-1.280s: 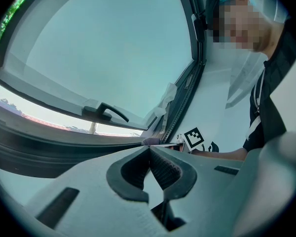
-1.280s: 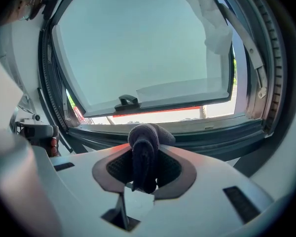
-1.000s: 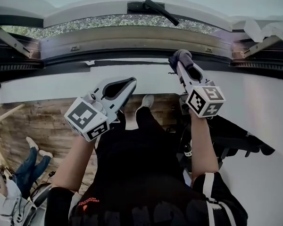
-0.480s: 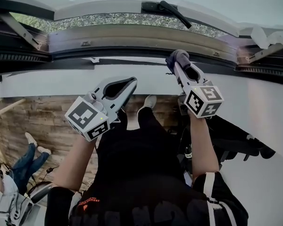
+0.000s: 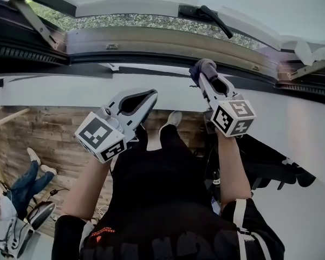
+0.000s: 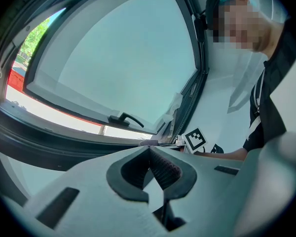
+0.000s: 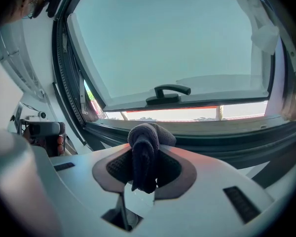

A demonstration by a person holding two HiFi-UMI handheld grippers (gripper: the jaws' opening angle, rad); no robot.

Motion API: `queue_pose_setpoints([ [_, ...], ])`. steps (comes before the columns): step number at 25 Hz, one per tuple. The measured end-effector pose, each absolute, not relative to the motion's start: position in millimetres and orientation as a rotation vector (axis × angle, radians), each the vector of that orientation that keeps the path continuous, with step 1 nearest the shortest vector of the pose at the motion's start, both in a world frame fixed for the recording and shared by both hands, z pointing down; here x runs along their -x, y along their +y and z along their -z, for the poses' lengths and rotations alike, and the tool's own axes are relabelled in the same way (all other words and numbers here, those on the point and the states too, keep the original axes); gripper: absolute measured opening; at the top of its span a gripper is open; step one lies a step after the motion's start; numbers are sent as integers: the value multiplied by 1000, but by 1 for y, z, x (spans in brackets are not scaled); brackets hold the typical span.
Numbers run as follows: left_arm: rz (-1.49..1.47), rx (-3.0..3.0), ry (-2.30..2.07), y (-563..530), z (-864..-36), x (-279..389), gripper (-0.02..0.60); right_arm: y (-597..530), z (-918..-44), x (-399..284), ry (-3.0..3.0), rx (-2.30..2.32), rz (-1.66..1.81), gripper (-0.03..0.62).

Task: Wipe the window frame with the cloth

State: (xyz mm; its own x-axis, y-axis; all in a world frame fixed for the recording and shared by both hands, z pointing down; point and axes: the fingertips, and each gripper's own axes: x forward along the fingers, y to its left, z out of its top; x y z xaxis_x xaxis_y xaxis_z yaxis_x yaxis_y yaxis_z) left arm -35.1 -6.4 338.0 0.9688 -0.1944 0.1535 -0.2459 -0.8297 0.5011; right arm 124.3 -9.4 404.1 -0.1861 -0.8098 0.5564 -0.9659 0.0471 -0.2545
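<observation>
One cloth point(image 7: 146, 138) pinched in right tongs point(image 5: 207, 75), near window frame point(image 5: 151, 40); left tongs point(image 6: 149, 149) closed, empty.

The cloth point(image 7: 150, 132) is dark charcoal grey. The right gripper point(image 7: 144, 144) and the left gripper point(image 6: 150, 149) both have pale grey-white shells, with black ribbed pads on the fingers point(image 6: 165, 170) — and each marker cube point(image 5: 100, 137) carries a black-and-white pattern of squares. The window frame point(image 5: 168, 41) is dull taupe edged in black, and its handle point(image 7: 168, 94) is black. A thin red strip point(image 7: 187, 108) lines the pale blue-grey pane point(image 7: 167, 38). The floor point(image 5: 38, 140) is brown wooden planks.
</observation>
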Motion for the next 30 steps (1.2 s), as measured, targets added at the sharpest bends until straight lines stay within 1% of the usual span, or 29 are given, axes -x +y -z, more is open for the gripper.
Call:
queue_pose_setpoints([
  [17, -94, -2548, -412, -26, -343, 98, 18, -45, -407, -39, -2163, -1657, -839, 97],
  [30, -61, -2528, -482, -37, -344, 133, 18, -67, -409, 18, -2226, -1527, -824, 98],
])
